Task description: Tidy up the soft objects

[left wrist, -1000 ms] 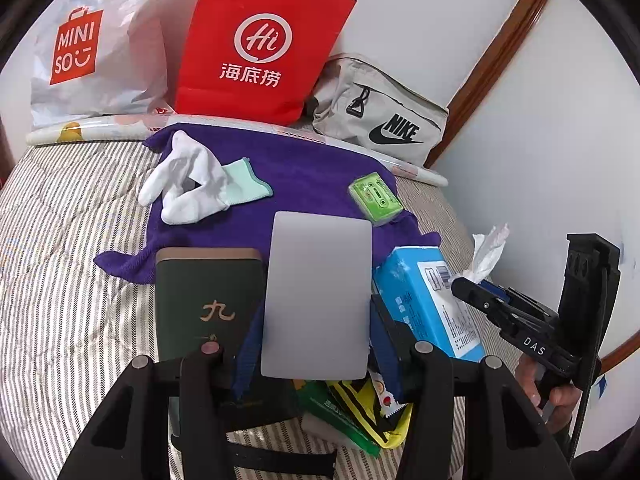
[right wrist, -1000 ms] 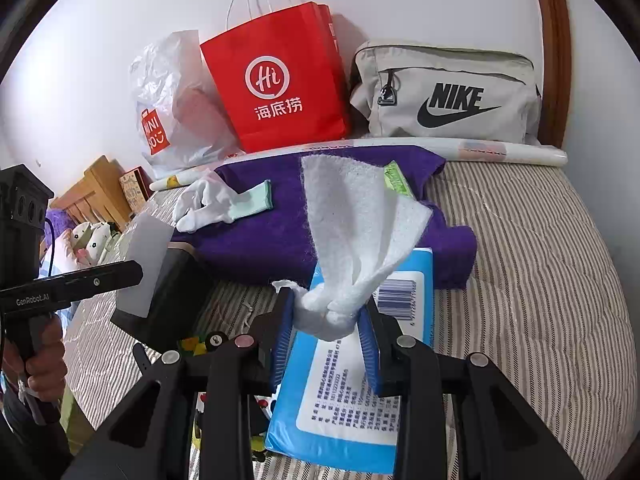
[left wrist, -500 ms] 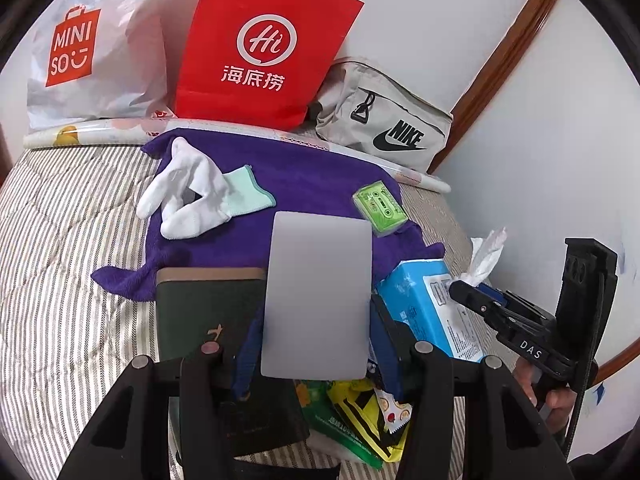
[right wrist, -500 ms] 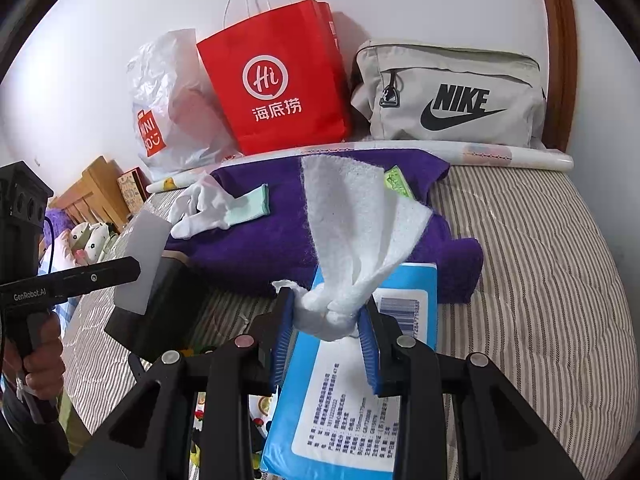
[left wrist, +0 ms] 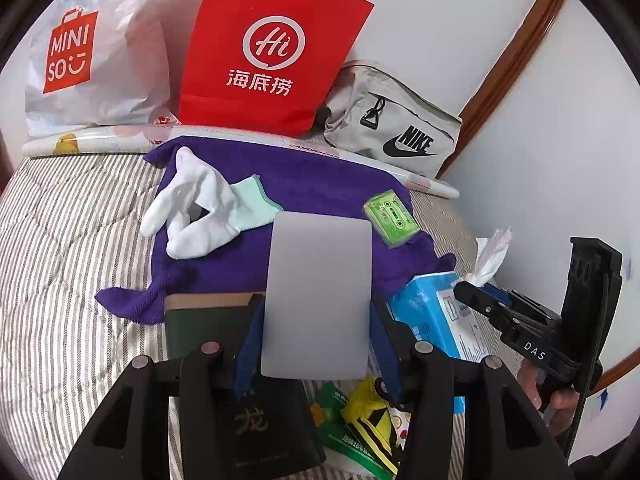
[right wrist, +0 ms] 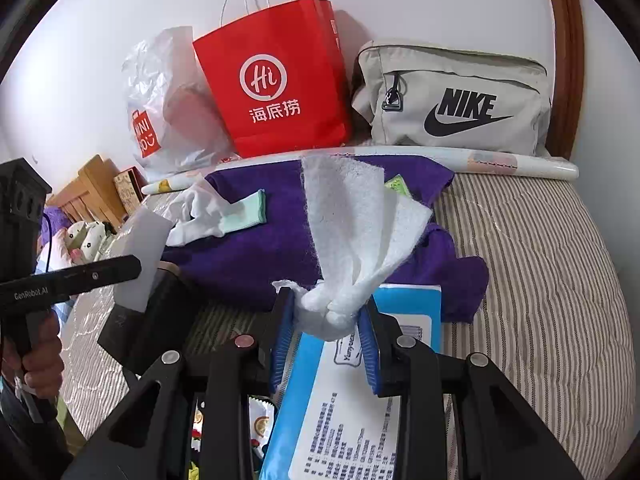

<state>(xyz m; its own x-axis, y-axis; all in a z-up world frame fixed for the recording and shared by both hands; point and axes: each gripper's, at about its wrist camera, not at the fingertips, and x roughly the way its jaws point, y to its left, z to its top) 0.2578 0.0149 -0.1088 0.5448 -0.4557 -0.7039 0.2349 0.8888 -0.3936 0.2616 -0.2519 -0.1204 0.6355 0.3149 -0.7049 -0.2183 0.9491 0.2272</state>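
The right claw (right wrist: 326, 320) is pinched on a white tissue (right wrist: 352, 220), its blue pads squeezing the bunched lower end while the rest fans upward toward 12 o'clock. The tissue comes out of the blue tissue pack (right wrist: 348, 412), which lies on the striped bed (right wrist: 540, 280) directly beneath the claw, reaching down toward 6 o'clock. The left claw (left wrist: 316, 334) is closed on a flat grey card (left wrist: 318, 296), gripped by its two long edges and standing upright between the blue pads, just above a dark green box (left wrist: 204, 324) with gold characters.

Both claws tilt downward over the bed. A hand (left wrist: 548, 396) grips the right tool's handle at 4 o'clock in the left view; the other hand (right wrist: 38, 356) shows at 8 o'clock in the right view.

A purple towel (left wrist: 320, 180) is spread beyond both claws, carrying a white glove (left wrist: 192, 208) with a mint cuff at 10 o'clock and a green cassette-shaped case (left wrist: 392, 218) at 1 o'clock. Against the wall stand a Miniso plastic bag (left wrist: 92, 60), a red Haidilao paper bag (left wrist: 272, 56) and a grey Nike bag (left wrist: 396, 136).

Only the left view shows the yellow and green snack packets (left wrist: 360, 424) under the claw. Only the right view shows the wooden furniture (right wrist: 92, 192) and plush toys (right wrist: 84, 236) at 9 o'clock.
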